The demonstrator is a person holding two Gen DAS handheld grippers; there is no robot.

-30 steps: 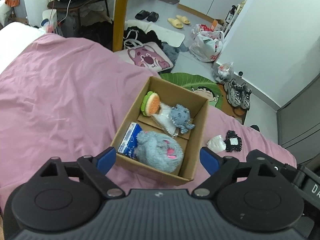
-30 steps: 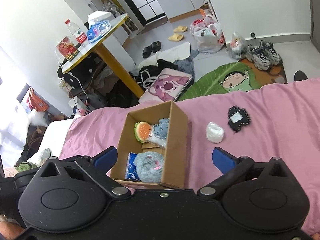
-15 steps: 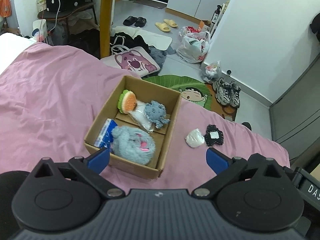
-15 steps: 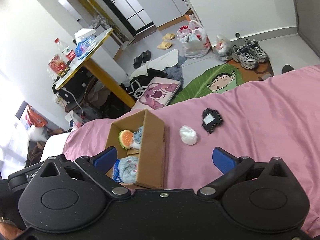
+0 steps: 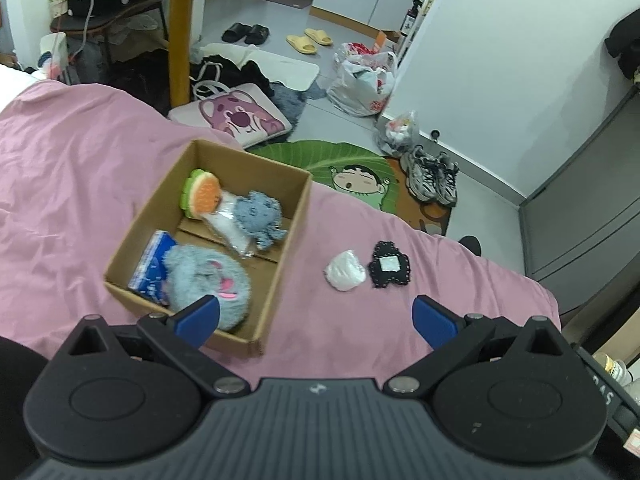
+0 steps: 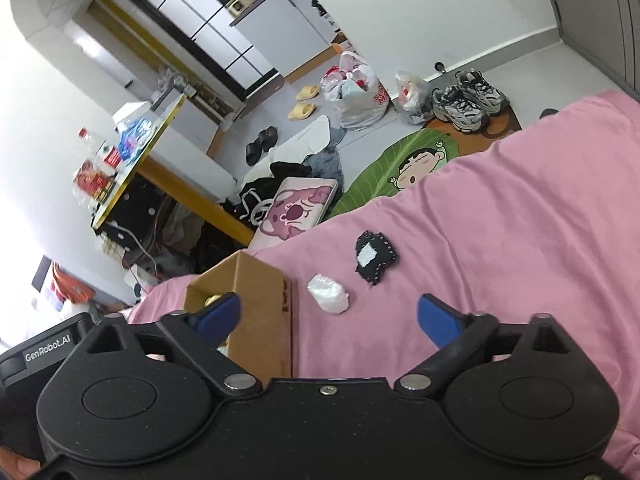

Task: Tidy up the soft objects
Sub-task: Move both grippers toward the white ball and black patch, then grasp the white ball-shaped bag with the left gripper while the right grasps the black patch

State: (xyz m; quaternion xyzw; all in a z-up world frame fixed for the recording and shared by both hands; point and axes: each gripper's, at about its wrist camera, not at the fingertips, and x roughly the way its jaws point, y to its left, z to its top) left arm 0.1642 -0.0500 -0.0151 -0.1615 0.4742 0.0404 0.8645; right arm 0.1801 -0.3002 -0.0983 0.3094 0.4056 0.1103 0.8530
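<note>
A pink bedsheet (image 5: 80, 168) fills most of what I see, with a cluttered room floor beyond it. On the sheet sits an open cardboard box (image 5: 280, 248) holding a large grey fluffy plush (image 5: 208, 276), a blue packet (image 5: 150, 268), a smaller grey plush (image 5: 258, 216) and a burger-shaped toy (image 5: 200, 194). Just beside the box, on the sheet, lie a white soft bundle (image 5: 345, 270) and a black patch with a white centre (image 5: 390, 265), nearly touching. My left gripper (image 5: 316, 320) hangs spread wide, holding nothing; my right gripper (image 6: 328, 316) is likewise spread and empty, above the white bundle. Its housing reads "GenRobot.AI"
</note>
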